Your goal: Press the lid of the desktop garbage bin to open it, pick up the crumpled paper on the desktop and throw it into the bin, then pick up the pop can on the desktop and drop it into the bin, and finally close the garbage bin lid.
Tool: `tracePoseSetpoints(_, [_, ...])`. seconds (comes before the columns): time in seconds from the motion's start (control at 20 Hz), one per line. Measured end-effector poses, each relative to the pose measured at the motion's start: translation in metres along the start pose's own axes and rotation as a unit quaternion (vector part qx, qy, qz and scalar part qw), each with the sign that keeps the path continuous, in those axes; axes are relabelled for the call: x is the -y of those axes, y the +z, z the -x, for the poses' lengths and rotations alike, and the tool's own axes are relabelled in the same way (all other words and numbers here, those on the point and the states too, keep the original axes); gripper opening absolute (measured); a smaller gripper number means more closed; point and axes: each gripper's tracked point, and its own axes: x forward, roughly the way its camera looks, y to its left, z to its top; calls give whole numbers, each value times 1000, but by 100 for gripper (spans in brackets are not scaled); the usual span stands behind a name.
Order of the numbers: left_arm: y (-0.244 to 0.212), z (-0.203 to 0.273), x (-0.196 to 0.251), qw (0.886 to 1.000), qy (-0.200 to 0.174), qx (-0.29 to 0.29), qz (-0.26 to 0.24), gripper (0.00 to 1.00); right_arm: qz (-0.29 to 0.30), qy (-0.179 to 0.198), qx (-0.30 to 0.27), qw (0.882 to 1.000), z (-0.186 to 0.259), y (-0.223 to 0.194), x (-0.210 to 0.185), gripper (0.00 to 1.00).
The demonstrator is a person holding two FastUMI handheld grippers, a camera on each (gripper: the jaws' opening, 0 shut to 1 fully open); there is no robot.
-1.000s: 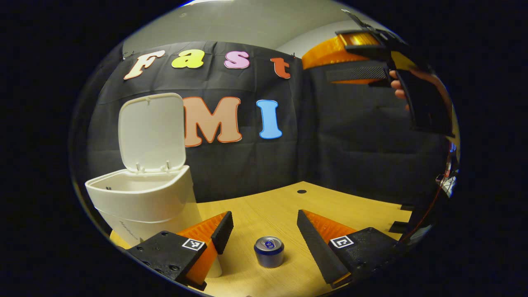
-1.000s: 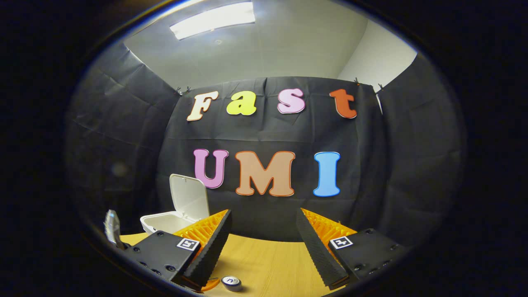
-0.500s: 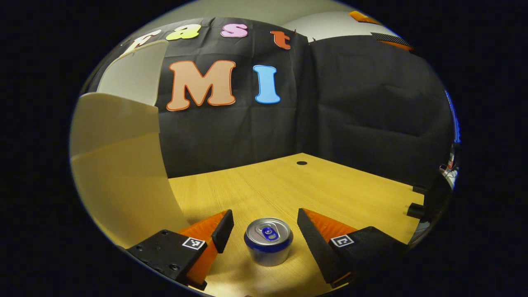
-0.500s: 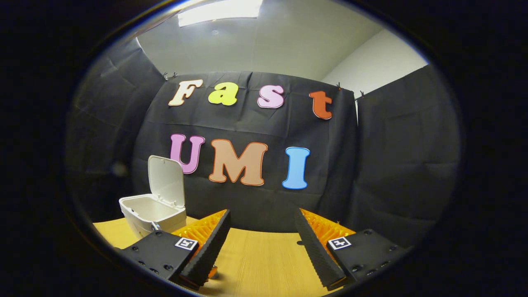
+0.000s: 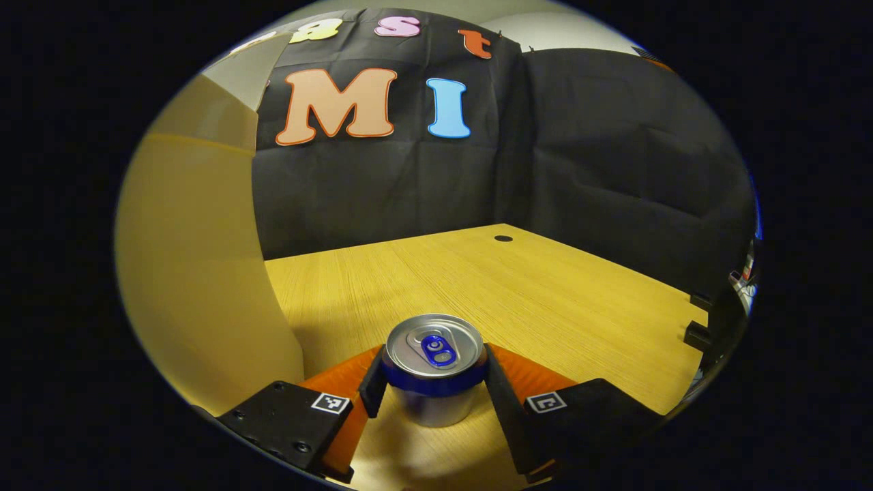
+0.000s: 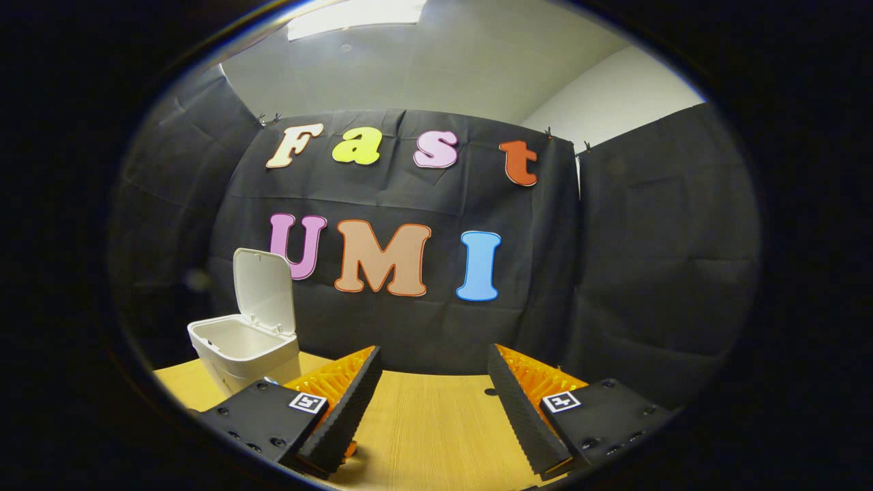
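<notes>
A silver pop can (image 5: 434, 348) with a blue rim stands upright on the wooden desk (image 5: 559, 300). My left gripper (image 5: 434, 382) is shut on it, one finger pressing each side just under the rim. The cream garbage bin (image 5: 198, 273) rises close on the left of the left gripper view, its raised lid (image 5: 235, 75) at the top. In the right gripper view the bin (image 6: 239, 344) stands at the far left of the desk with its lid (image 6: 264, 290) upright and open. My right gripper (image 6: 433, 395) hangs open above the desk, nothing between its fingers.
A small round hole (image 5: 503, 239) sits in the desk near the back wall. The desk's right edge carries dark brackets (image 5: 699, 334). Black cloth walls close off the back and right. Bare desk stretches beyond the can.
My left gripper dropped down and forward onto the can, and its fingers closed from wide apart onto the can's sides. The right gripper shifted only slightly and stays open.
</notes>
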Motion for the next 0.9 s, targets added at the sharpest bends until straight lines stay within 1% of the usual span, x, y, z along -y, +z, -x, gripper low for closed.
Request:
tracePoseSetpoints(0.2, [3, 4, -1, 1000, 5, -3, 7, 78, -5, 3, -13, 1000, 0, -10, 2, 99])
tracePoseSetpoints(0.25, [9, 8, -1, 1000, 7, -1, 8, 78, -6, 2, -14, 1000, 1, -11, 5, 96])
tracePoseSetpoints(0.3, [17, 12, -1, 1000, 8, 5, 10, 78, -8, 2, -14, 1000, 2, -10, 7, 99])
tracePoseSetpoints(0.35, [27, 17, 1, 1000, 8, 14, 13, 78, -9, 1, -14, 1000, 3, -10, 10, 99])
tracePoseSetpoints(0.55, [96, 44, 14, 997, 9, 74, 20, 78, -17, -10, -17, 1000, 5, -16, 28, 99])
tracePoseSetpoints(0.75, [177, 73, 24, 989, 1, 143, 23, 77, -48, 5, -30, 998, 4, -29, 35, 99])
tracePoseSetpoints(0.85, [215, 90, 16, 985, 11, 172, 21, 77, -51, 13, -32, 998, 1, -32, 37, 99])
tracePoseSetpoints(0.9, [233, 100, 8, 982, 24, 188, 17, 77, -52, 19, -31, 998, -1, -34, 37, 100])
